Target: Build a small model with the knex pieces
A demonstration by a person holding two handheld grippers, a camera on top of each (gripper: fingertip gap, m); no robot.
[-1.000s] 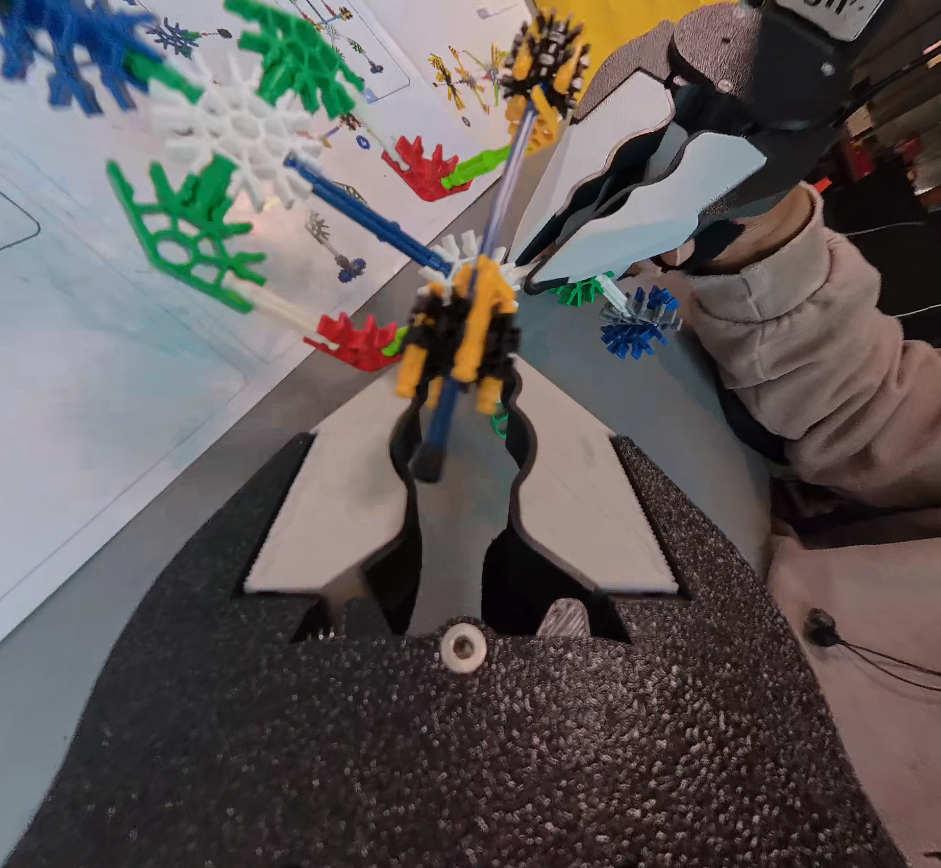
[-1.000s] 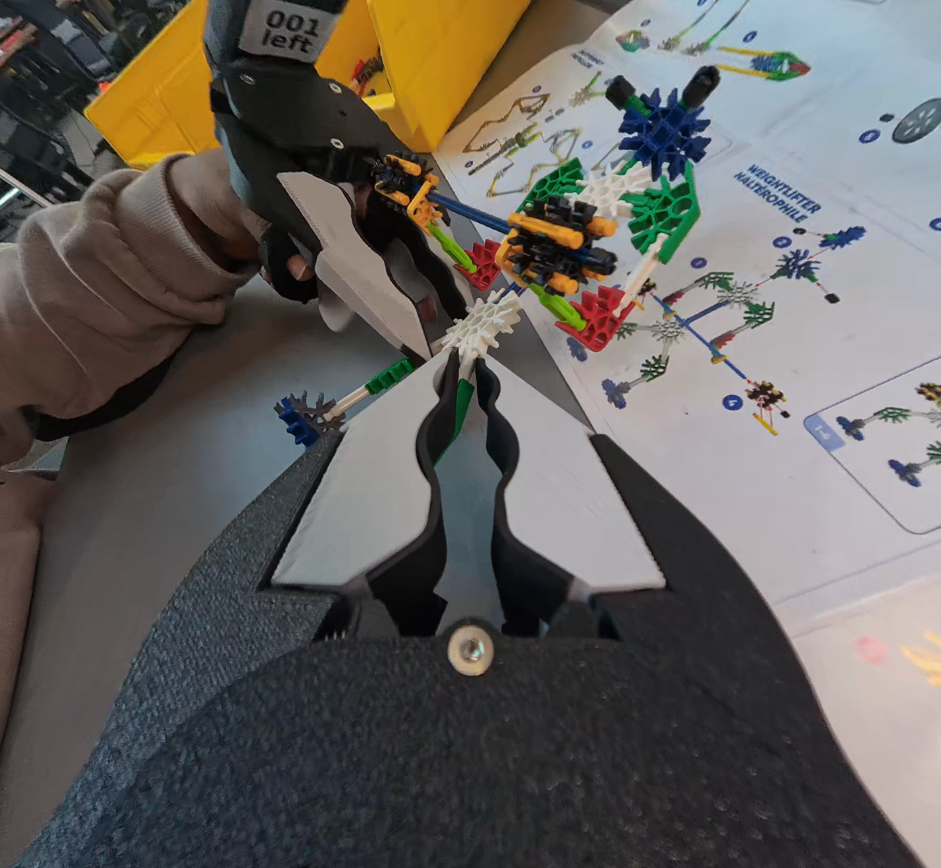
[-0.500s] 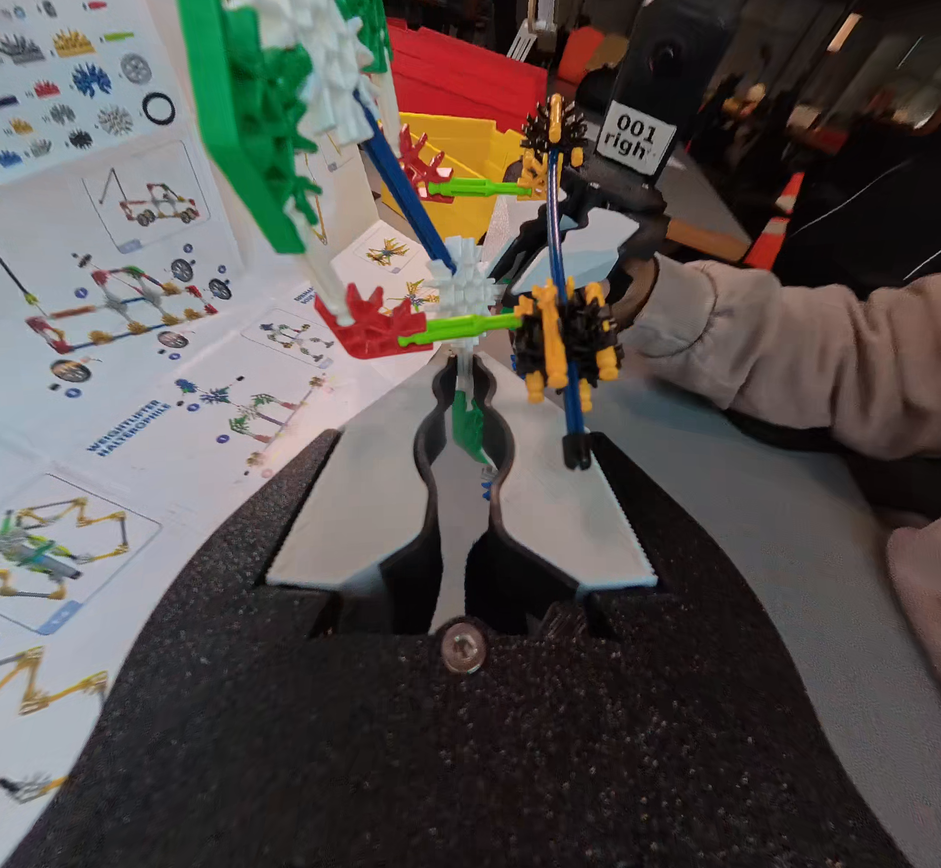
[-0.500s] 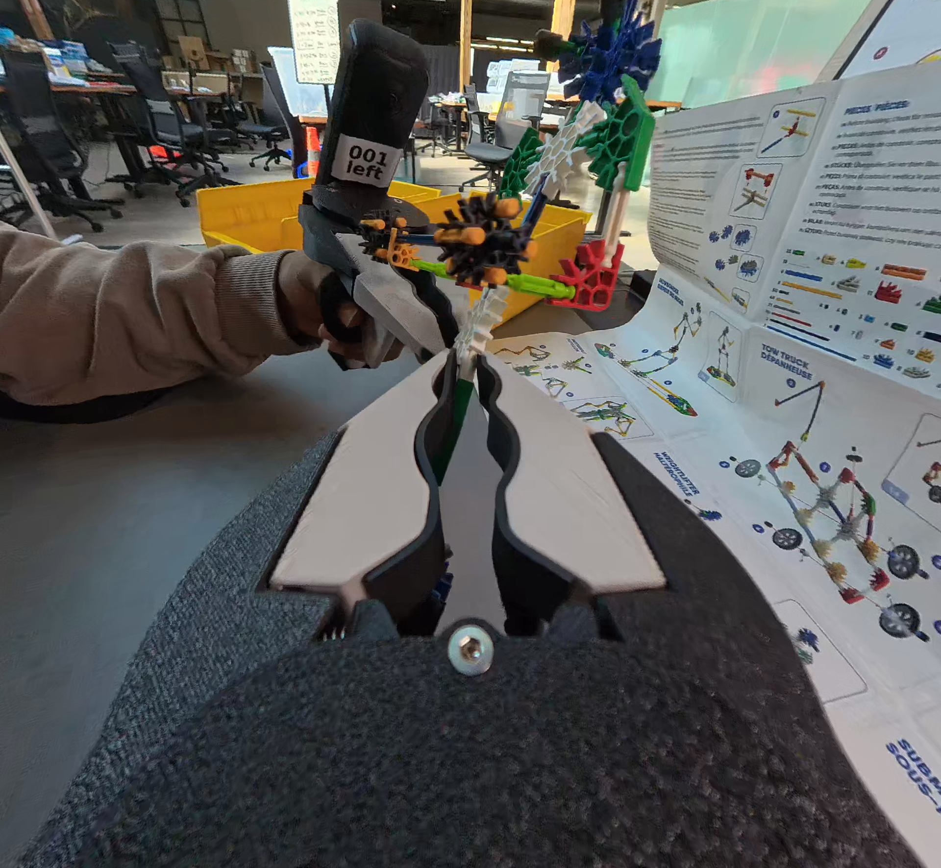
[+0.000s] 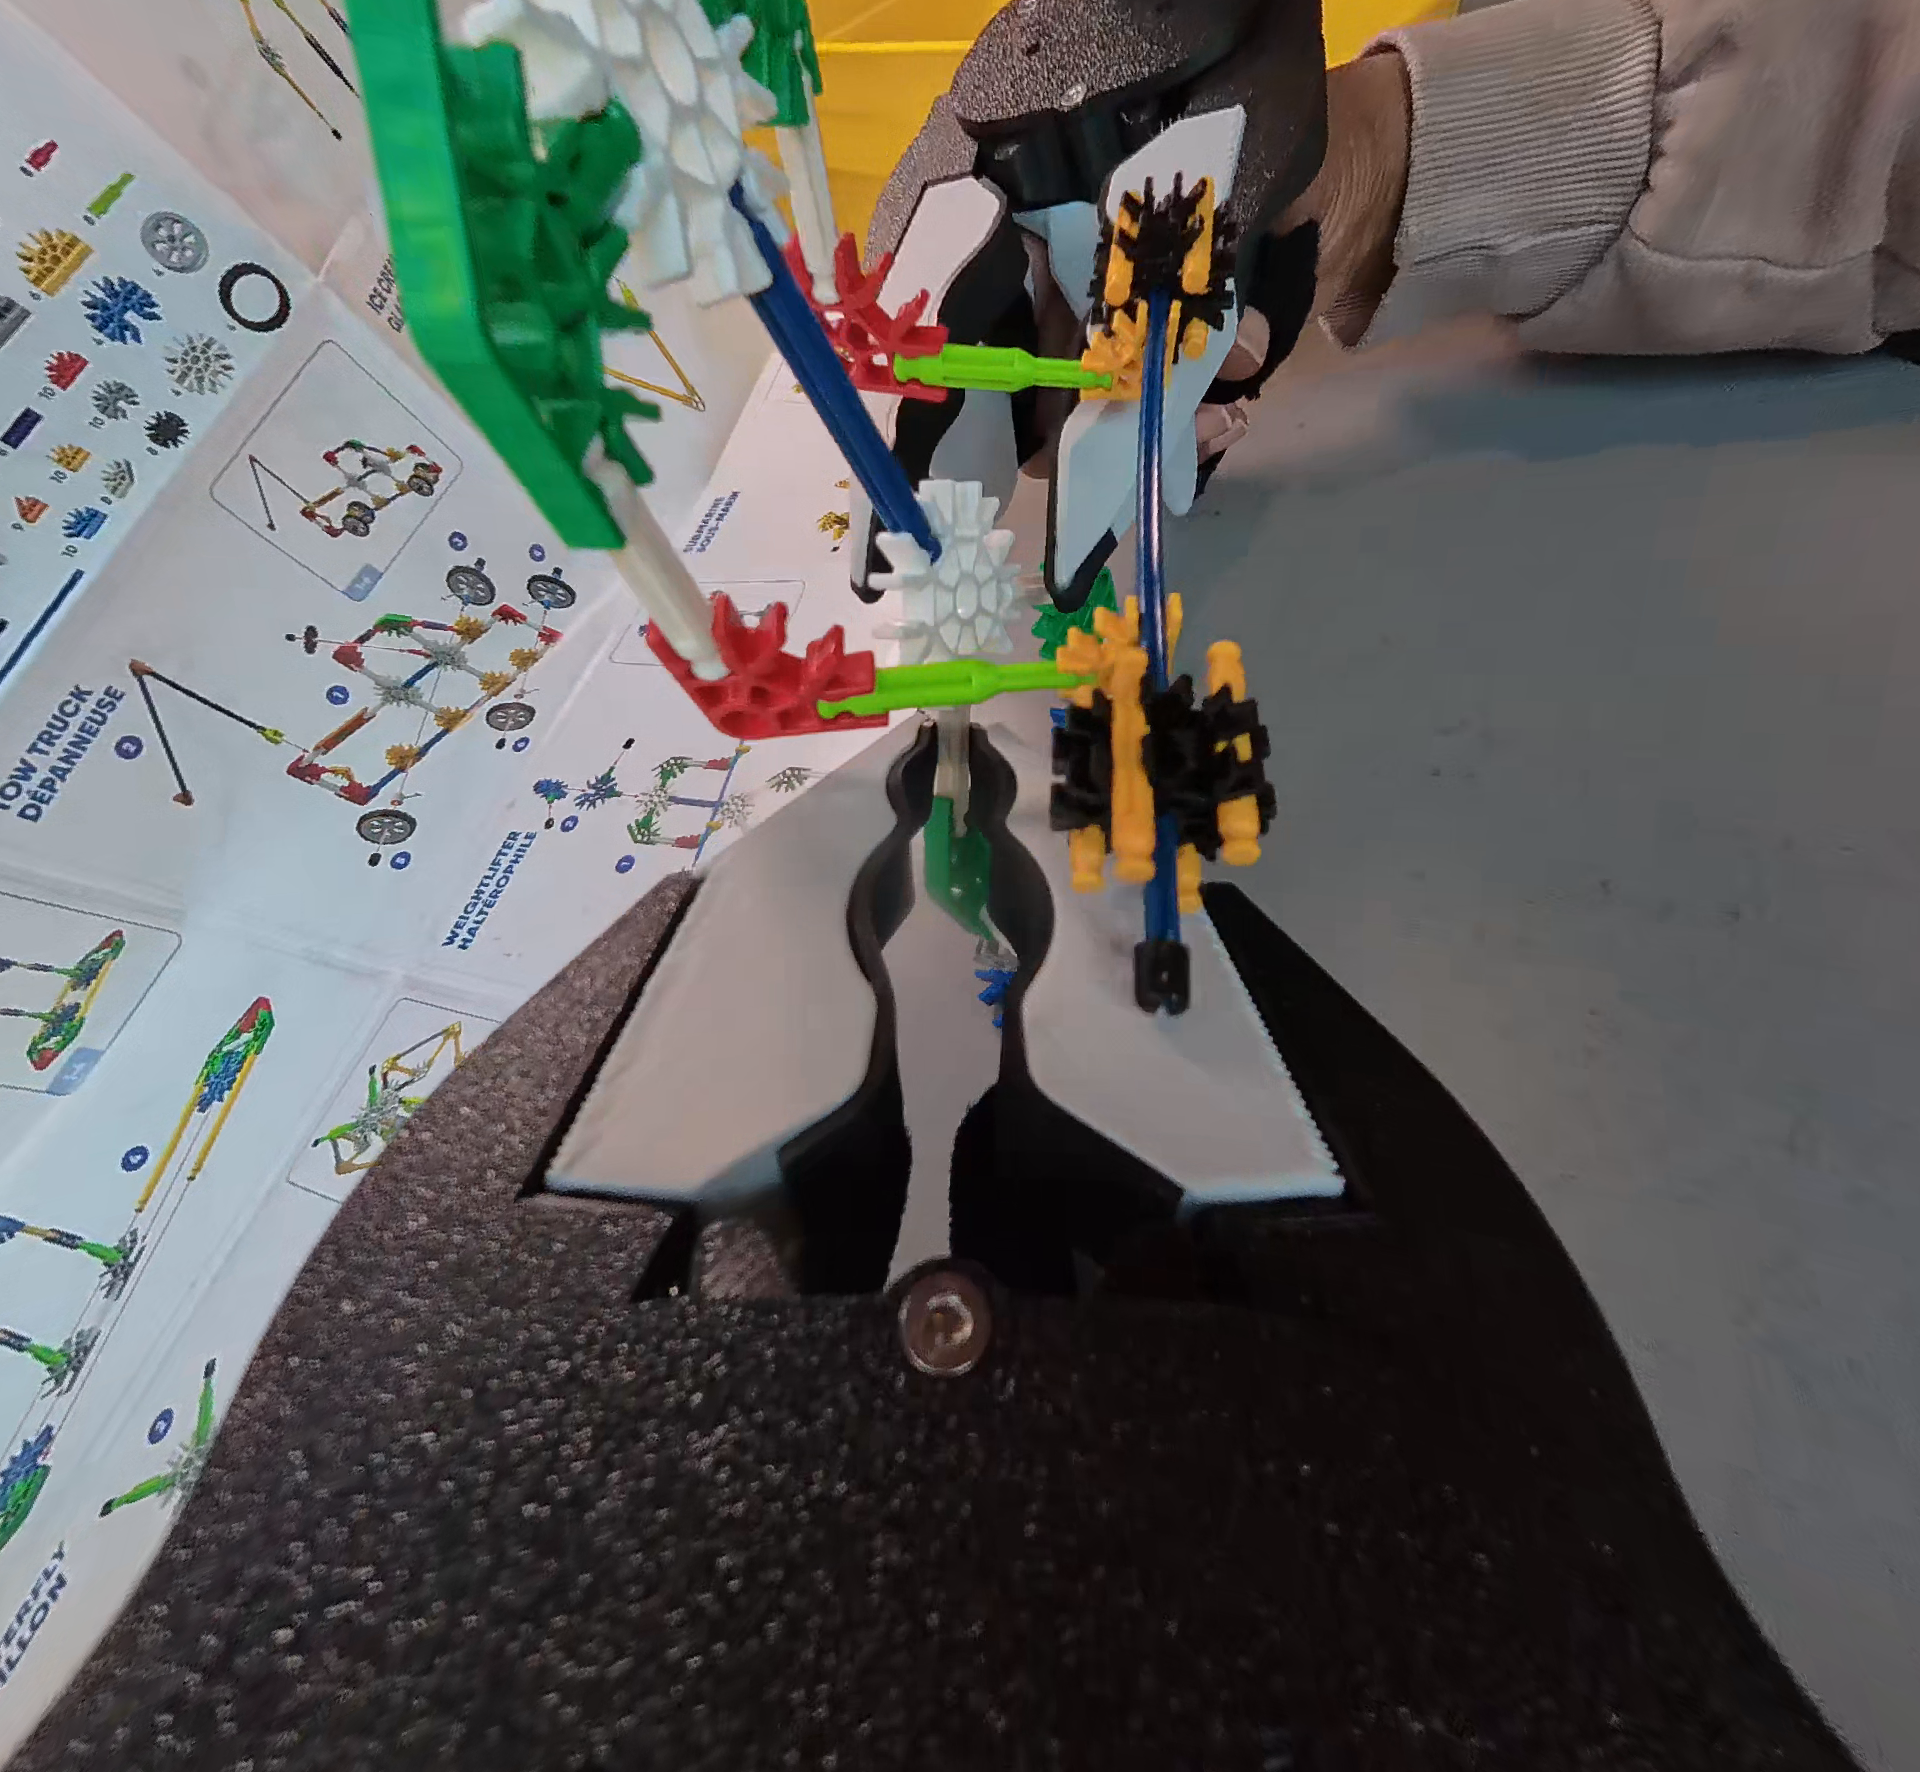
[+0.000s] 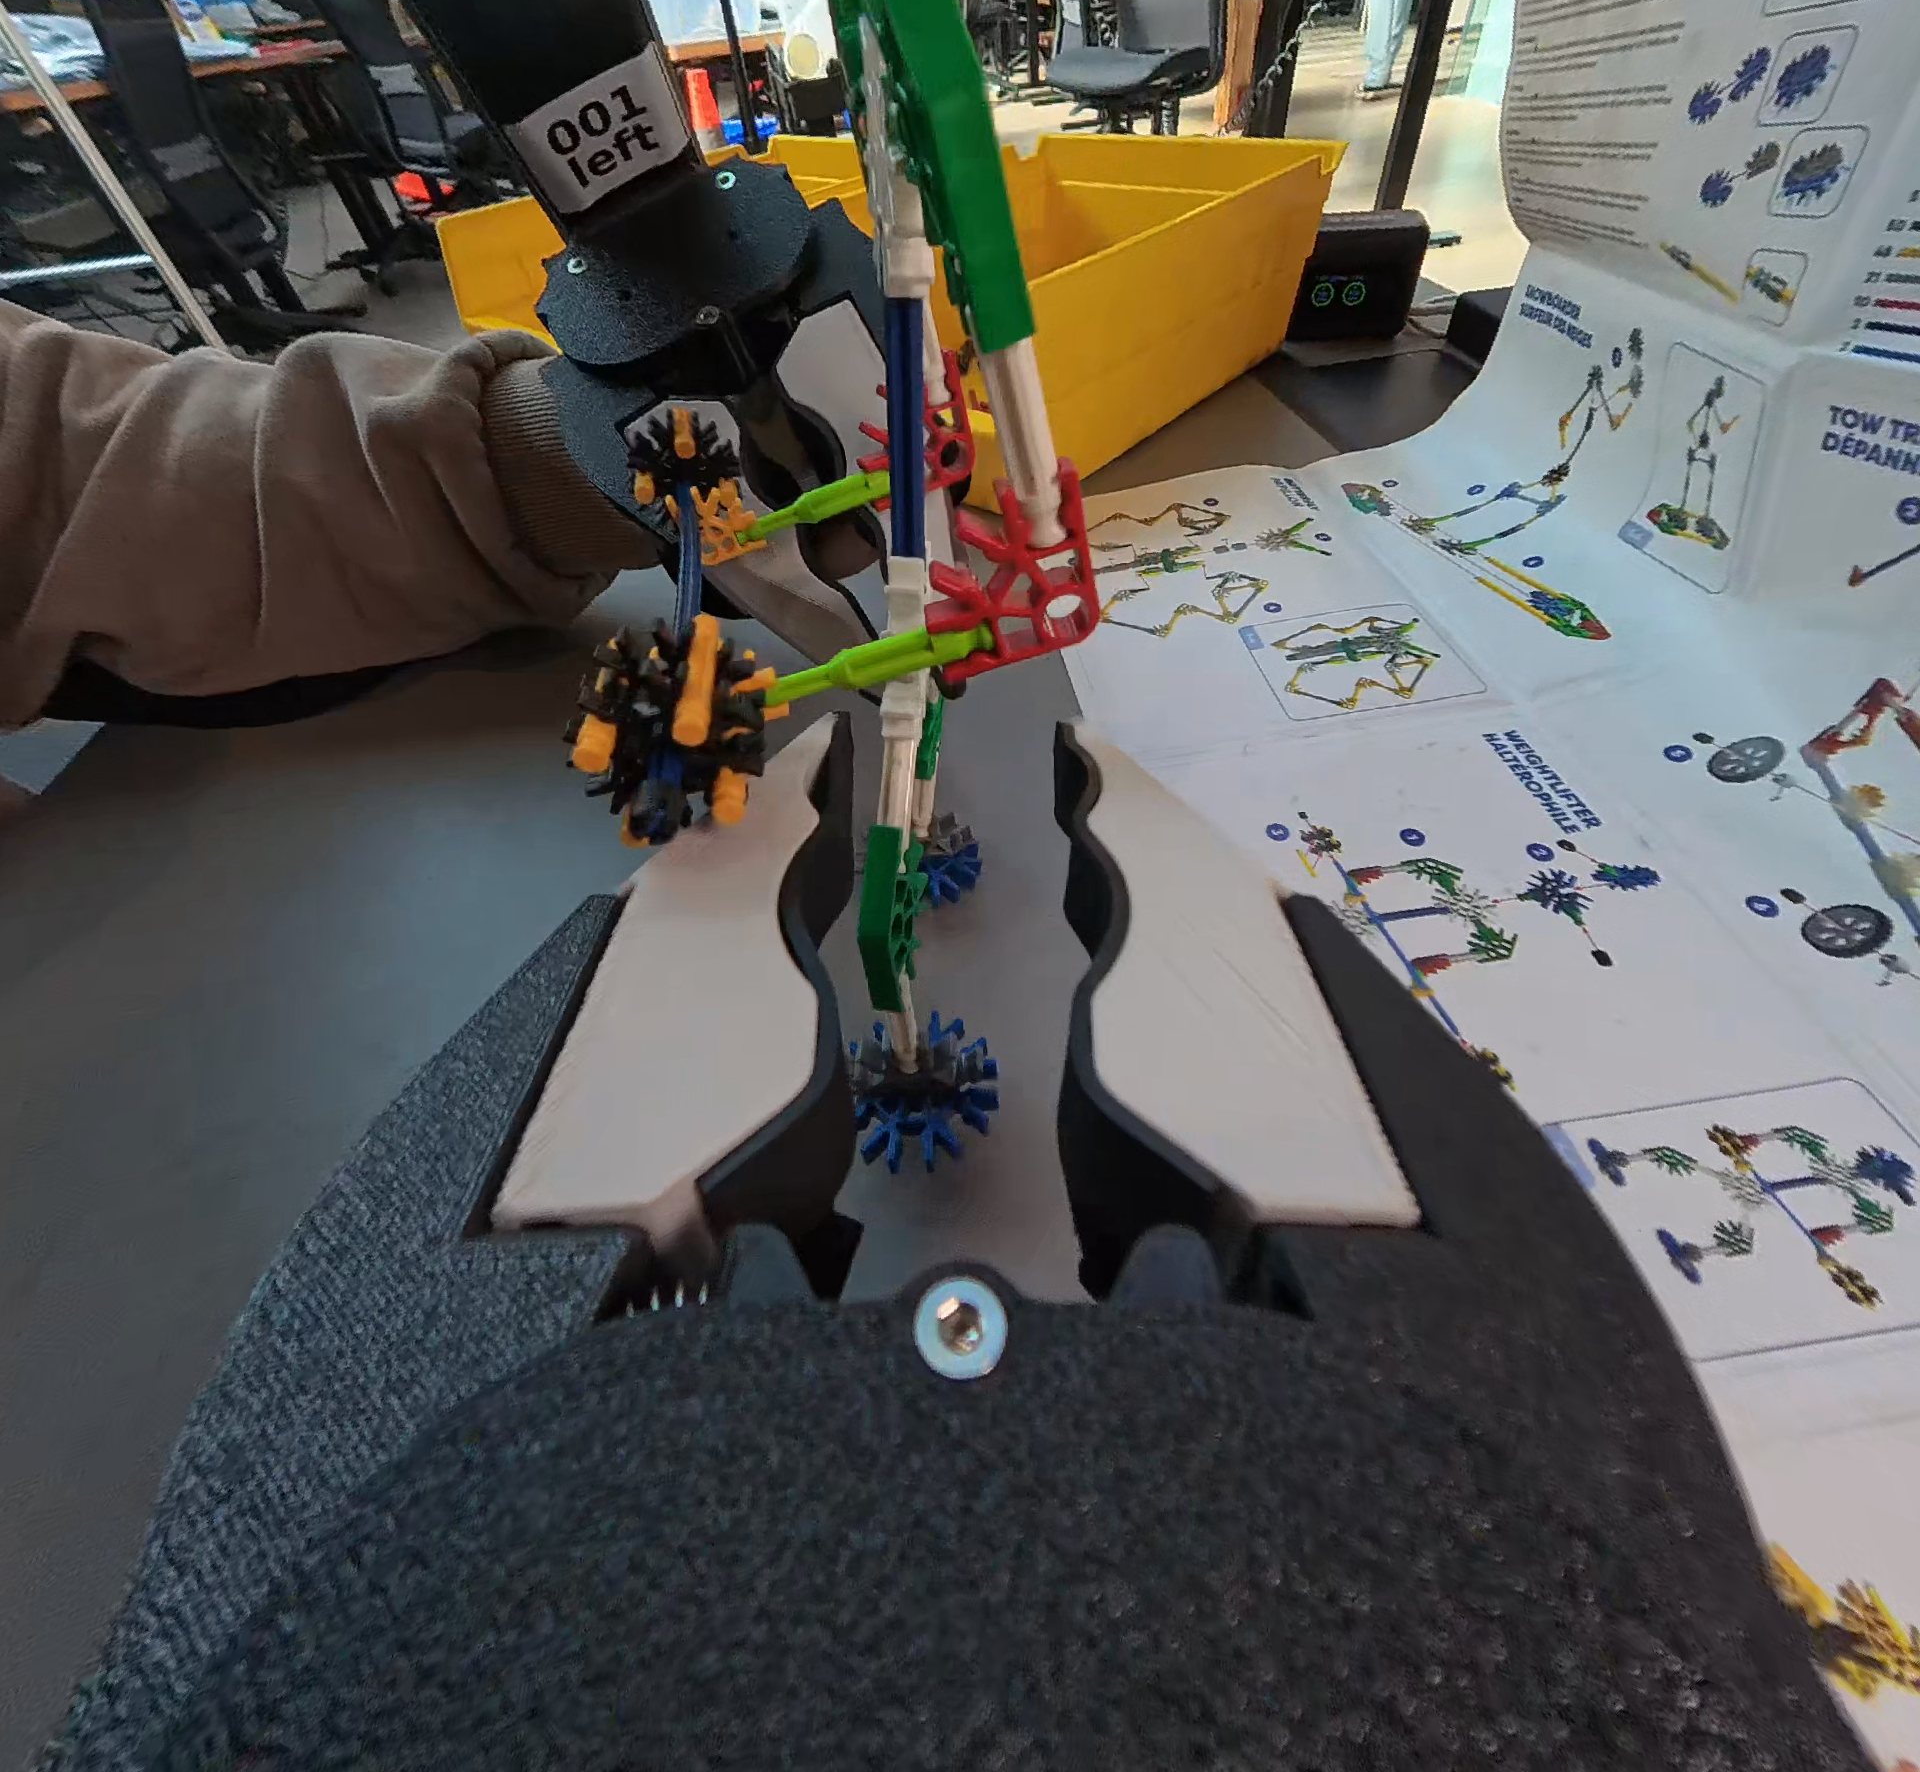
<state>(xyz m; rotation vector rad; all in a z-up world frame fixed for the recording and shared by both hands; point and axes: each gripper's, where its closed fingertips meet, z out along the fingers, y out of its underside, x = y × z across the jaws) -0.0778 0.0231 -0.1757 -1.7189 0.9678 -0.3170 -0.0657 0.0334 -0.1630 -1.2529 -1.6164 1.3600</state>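
**Left wrist view:** The left hand-held gripper [image 5: 956,772] is clamped on a thin pale rod low on a toy model [image 5: 945,579] built of plastic rods and snowflake-shaped connectors. The model stands upright over the grey tabletop [image 5: 1558,787]. A bar with spiky black-and-orange weights [image 5: 1153,766] sits on two lime arms to its right. The right hand-held gripper [image 5: 1039,475] hangs just behind the model, below a beige sleeve [image 5: 1714,112].

**Right wrist view:** The right hand-held gripper [image 6: 951,746] is spread wide. The model's leg and its blue foot [image 6: 920,1088] stand between the fingers and appear clear of both. The foot looks set on the tabletop.

**Risk:** One narrow pinch carries a top-heavy build, with broad green plates [image 6: 935,112] up high. The rod could twist in the grip, or a push-fit joint could pop. A nudge from either open finger could tip the leg.

**Surroundings:** The tabletop is smooth and matte. A printed instruction sheet [image 6: 1558,683] covers its right side and curls upward. A yellow bin [image 6: 1143,268] sits at the far edge. Beyond are office chairs and desks in an open workshop.
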